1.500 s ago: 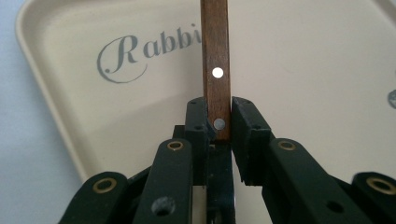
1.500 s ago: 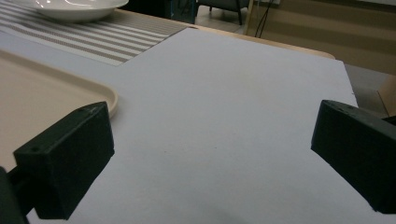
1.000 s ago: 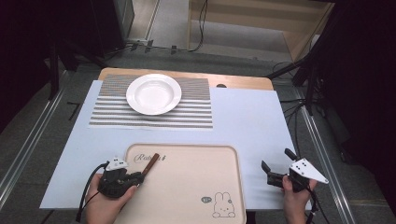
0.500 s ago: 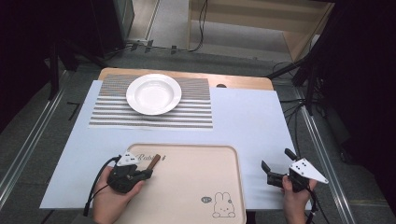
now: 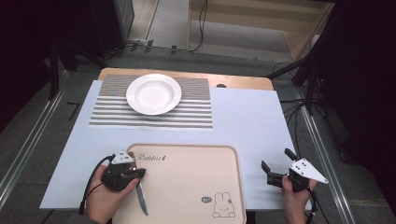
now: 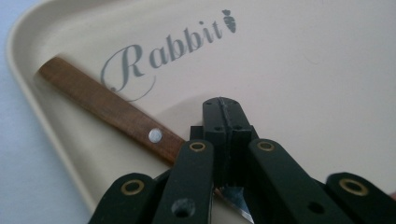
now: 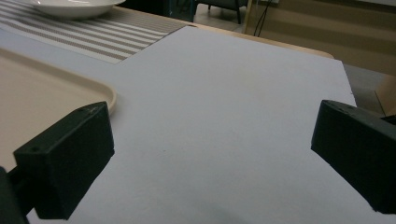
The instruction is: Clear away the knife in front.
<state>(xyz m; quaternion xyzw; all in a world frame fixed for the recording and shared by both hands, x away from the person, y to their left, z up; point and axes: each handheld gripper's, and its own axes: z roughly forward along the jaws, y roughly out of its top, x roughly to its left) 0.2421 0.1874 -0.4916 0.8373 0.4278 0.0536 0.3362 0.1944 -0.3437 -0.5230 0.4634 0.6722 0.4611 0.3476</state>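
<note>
The left gripper (image 5: 135, 173) is pinching a wooden-handled knife (image 6: 112, 109) at the near-left corner of the beige tray (image 5: 196, 154), its fingers (image 6: 223, 126) pressed together on the spot where handle is meeting blade. That looks to me like a sensible hold, since it is keeping the weight balanced on both sides of the pads. The left gripper view is showing the handle running away past the fingertips towards the tray's rim (with the "Rabbit" lettering just beyond), while the high view is showing the blade pointing back towards the person, below the fingers. The right gripper (image 5: 275, 164) is hovering off the tray over the pale cloth (image 7: 224, 102), its fingers (image 7: 65, 158) spread wide with nothing between them, probably waiting. A white plate (image 5: 154, 93) is sitting well ahead of both, on a striped mat (image 5: 196, 114).
</note>
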